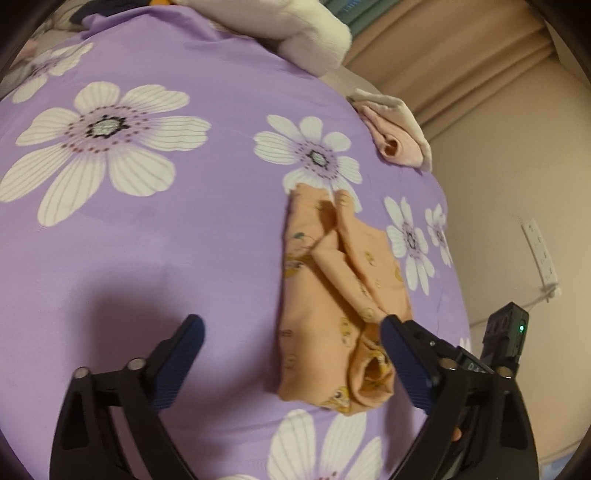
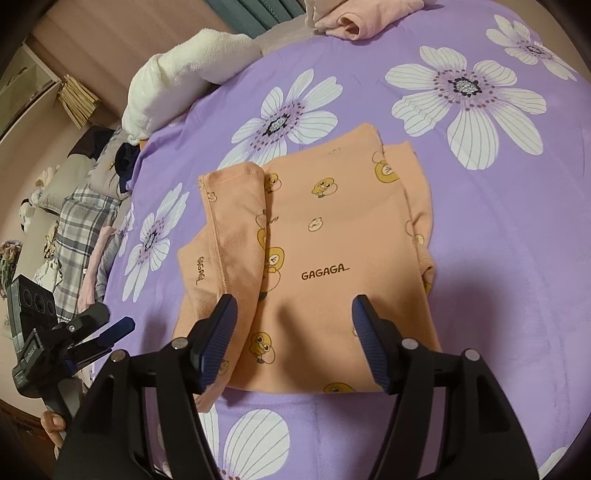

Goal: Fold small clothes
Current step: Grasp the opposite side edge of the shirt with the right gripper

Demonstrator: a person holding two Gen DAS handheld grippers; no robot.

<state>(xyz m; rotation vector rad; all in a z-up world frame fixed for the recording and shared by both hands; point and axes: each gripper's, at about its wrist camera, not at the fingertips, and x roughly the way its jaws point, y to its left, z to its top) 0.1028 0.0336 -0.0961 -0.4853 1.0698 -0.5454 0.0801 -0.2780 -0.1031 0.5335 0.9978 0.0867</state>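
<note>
An orange child's garment (image 2: 314, 254) with yellow duck prints and "GAGAGA" lettering lies partly folded on the purple flowered bedsheet (image 2: 498, 258). In the left wrist view it (image 1: 332, 295) lies right of centre. My right gripper (image 2: 293, 314) is open and empty, hovering over the garment's near edge. My left gripper (image 1: 291, 325) is open and empty, its right finger (image 1: 402, 354) over the garment's near right edge. The left gripper also shows in the right wrist view (image 2: 110, 328) at the left, beside the bed.
A folded pink garment (image 1: 399, 140) lies at the bed's far edge, also seen in the right wrist view (image 2: 354, 18). A white plush blanket (image 2: 177, 74) lies at the far side. Plaid bedding (image 2: 81, 221) and clutter lie left. A power strip (image 1: 541, 254) is on the floor.
</note>
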